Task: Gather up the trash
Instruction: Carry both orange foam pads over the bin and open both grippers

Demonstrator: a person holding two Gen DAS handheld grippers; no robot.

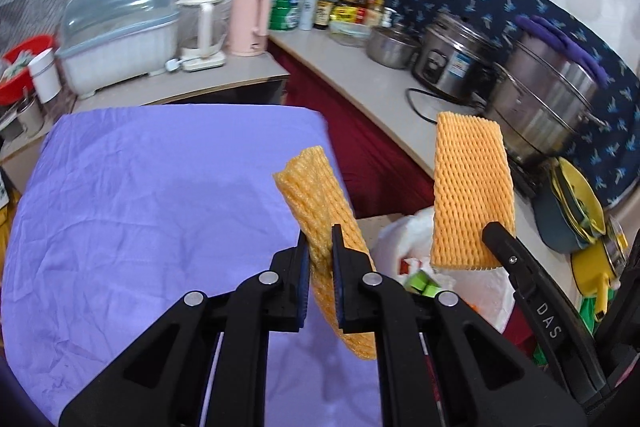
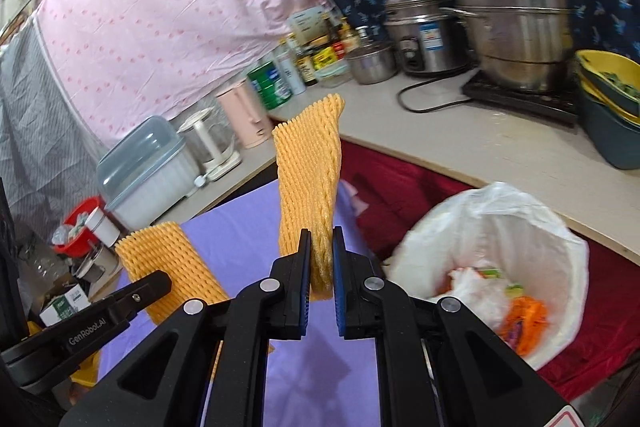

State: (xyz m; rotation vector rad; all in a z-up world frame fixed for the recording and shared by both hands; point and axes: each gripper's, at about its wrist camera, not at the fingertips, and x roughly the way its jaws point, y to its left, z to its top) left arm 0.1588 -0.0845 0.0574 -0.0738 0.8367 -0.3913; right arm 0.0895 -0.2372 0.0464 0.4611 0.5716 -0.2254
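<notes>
- Writing shows on both tools: "DAS" runs along the right gripper's black finger at the lower right of the left wrist view, and "GenRobot.AI" along the left gripper's finger at the lower left of the right wrist view.
- The left gripper (image 1: pixel 320 239) is clamped on an orange foam net (image 1: pixel 316 195), held above the purple cloth (image 1: pixel 140 207).
- The right gripper (image 2: pixel 321 239) pinches a second foam net (image 2: pixel 310 171) that stands upright at frame centre.
- A white-lined trash bin (image 2: pixel 560 239) sits at the lower right with scraps inside.
- The rice cooker (image 2: pixel 424 35) carries a blue label, too blurred to read.
</notes>
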